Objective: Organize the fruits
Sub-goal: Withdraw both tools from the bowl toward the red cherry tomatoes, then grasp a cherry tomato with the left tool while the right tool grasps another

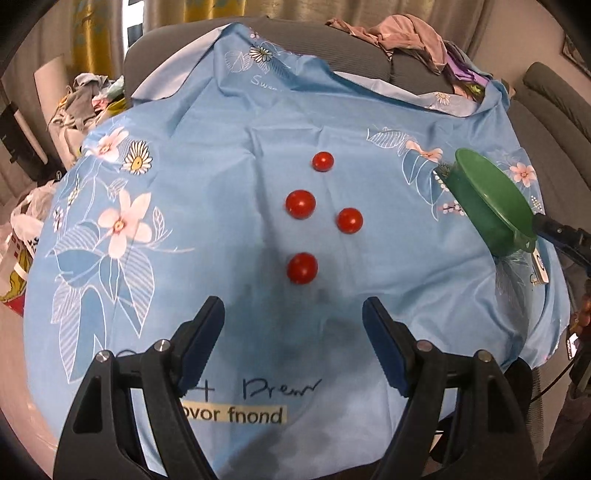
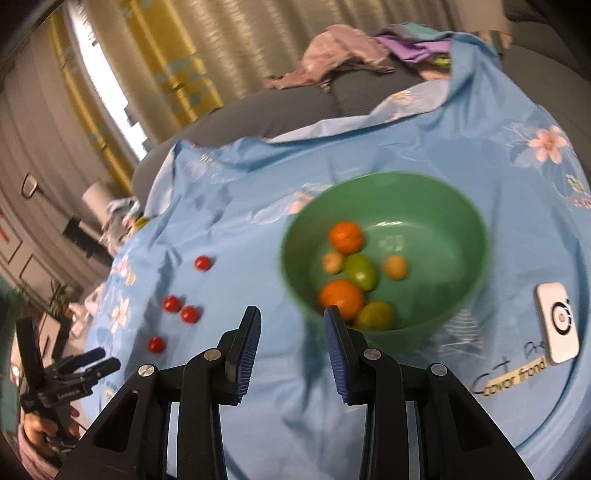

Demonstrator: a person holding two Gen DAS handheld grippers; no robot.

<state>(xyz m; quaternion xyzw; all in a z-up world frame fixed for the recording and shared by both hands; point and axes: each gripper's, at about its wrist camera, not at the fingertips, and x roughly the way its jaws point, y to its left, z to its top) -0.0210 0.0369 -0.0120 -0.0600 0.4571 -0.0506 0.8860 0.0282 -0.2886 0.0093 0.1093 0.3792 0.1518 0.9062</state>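
Several red cherry tomatoes lie on the blue flowered cloth [image 1: 207, 229]; the nearest tomato [image 1: 301, 268] is just beyond my open, empty left gripper [image 1: 293, 314]. They also show in the right wrist view, one of them [image 2: 189, 314] left of the bowl. A green bowl [image 2: 461, 236] holds two orange fruits [image 2: 341, 298], two green ones [image 2: 361, 272] and small yellowish ones. My right gripper [image 2: 291, 314] has its jaws partly apart, and the bowl's near rim sits by the right finger; the bowl is tilted off the cloth. In the left wrist view the bowl [image 1: 491, 199] appears tilted at the right.
A white device [image 2: 558, 325] lies on the cloth right of the bowl. Crumpled clothes [image 1: 406, 33] sit on the grey sofa behind. Bags and clutter [image 1: 85, 99] stand at the left. The cloth's edge drops off at the right side.
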